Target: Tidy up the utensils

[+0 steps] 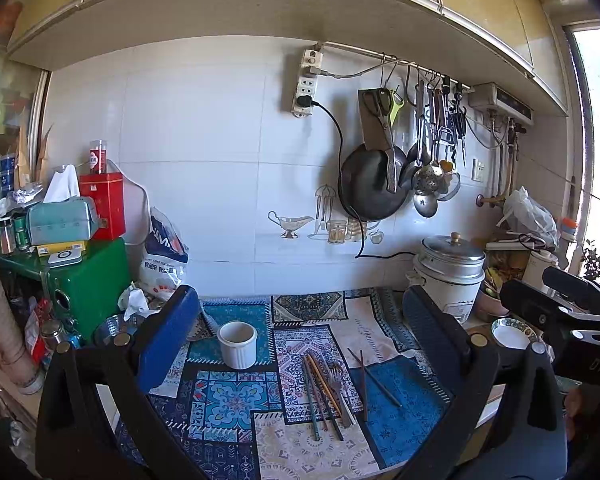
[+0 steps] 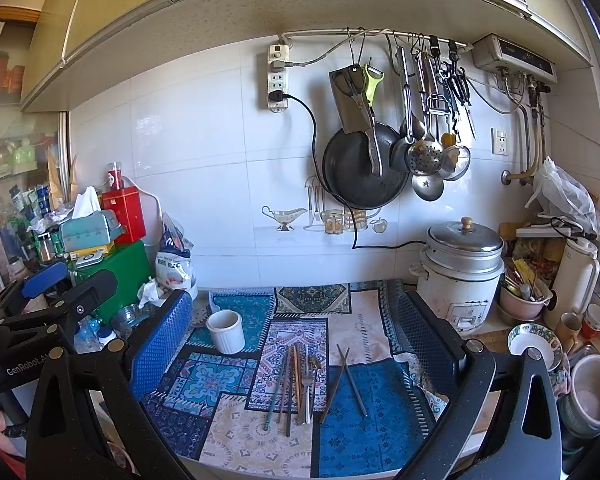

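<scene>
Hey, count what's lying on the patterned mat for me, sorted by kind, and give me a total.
White ribbed cup: 1
Fork: 1
Crossed chopsticks: 2
Bundled chopsticks beside the fork: about 4, they overlap so the count is not certain
Total: about 8

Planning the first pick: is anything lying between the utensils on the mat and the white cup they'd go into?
Nothing visible does. Only bare patterned mat separates the chopsticks and fork from the white cup, which stands upright and looks empty.
</scene>
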### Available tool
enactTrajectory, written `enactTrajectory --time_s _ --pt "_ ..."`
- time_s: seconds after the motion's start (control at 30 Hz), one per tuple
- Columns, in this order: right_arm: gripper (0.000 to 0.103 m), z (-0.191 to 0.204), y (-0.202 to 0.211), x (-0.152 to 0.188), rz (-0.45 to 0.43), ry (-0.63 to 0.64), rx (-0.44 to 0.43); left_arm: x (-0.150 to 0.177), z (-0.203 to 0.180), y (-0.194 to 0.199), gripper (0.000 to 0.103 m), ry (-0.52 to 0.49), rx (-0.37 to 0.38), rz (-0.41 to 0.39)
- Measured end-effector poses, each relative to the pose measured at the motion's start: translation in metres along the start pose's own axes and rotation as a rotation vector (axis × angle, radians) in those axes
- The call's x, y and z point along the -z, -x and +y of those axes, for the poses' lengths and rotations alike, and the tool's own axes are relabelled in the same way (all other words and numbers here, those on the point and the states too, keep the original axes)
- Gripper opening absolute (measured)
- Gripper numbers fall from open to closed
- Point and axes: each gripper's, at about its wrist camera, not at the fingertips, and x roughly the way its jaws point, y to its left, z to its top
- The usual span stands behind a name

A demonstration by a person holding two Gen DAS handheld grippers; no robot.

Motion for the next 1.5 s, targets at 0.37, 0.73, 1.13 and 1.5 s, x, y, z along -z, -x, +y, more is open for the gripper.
enactTrajectory --time_s 0.37,0.73,1.13,1.5 --pt "0.102 0.0 -0.001 0.0 0.004 -0.001 0.001 0.0 0.002 -0.001 0.103 0.001 0.002 0.002" --pt "0.102 -0.005 -0.006 0.001 0.016 -0.009 0.016 0.0 0.002 -0.005 0.103 0.001 0.003 0.013" --pt "0.102 -0.019 -0.039 0.019 0.105 -0.023 0.058 0.014 0.002 -0.048 0.103 0.01 0.018 0.11" --pt "0.102 -0.059 -0.123 0.078 0.374 -0.071 0.133 0.081 0.018 -0.146 0.103 0.02 -0.085 0.347"
